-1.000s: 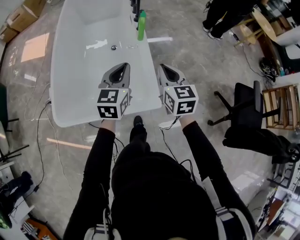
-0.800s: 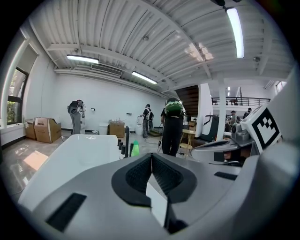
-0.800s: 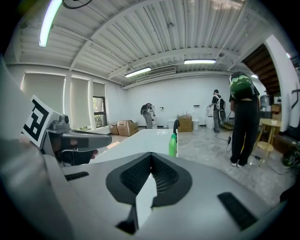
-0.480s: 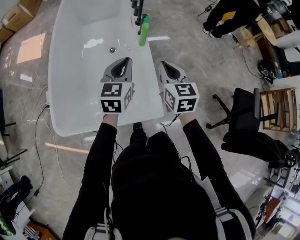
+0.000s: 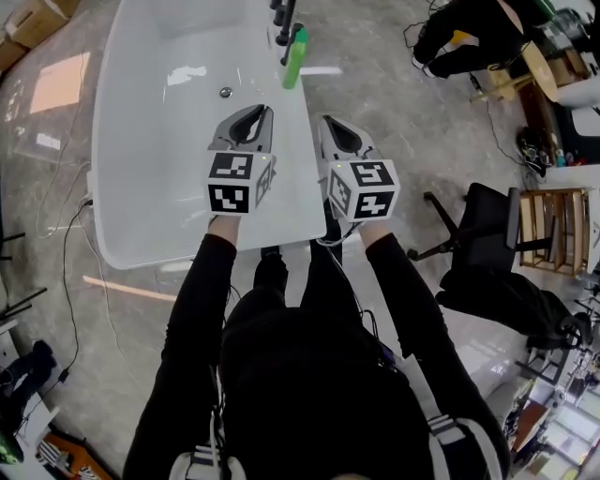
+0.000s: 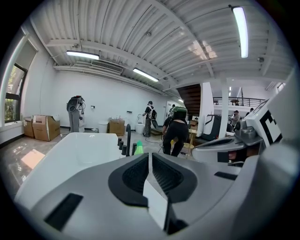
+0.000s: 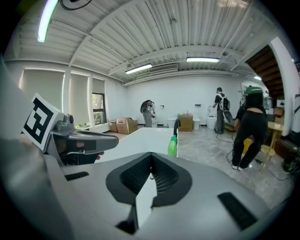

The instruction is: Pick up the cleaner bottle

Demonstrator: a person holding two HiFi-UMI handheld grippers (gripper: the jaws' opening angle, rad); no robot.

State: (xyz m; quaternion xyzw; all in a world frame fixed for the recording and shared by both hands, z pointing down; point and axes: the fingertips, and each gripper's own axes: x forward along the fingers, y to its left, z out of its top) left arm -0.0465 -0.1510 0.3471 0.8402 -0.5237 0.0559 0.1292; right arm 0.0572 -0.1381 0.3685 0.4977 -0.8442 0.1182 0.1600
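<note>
1. Closed tight on nothing at the right gripper point(image 5: 331, 125); same at the left gripper point(image 5: 256, 114).
2. Ahead, slightly left of the right gripper: green cleaner bottle point(image 5: 295, 58), upright on the bathtub point(image 5: 131, 187) rim.
3. Open wide before arriving; approach level; clamp mid-body.
4. Beware the black faucet point(image 5: 281, 17) just beyond; bare floor rightward.

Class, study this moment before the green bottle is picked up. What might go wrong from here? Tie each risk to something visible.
1. The left hand-held gripper and right hand-held gripper both have shut jaws; arriving like that, they may knock the green bottle over.
2. The bottle stands on the narrow bathtub rim beside black taps, so a nudge may tip it off.
</note>
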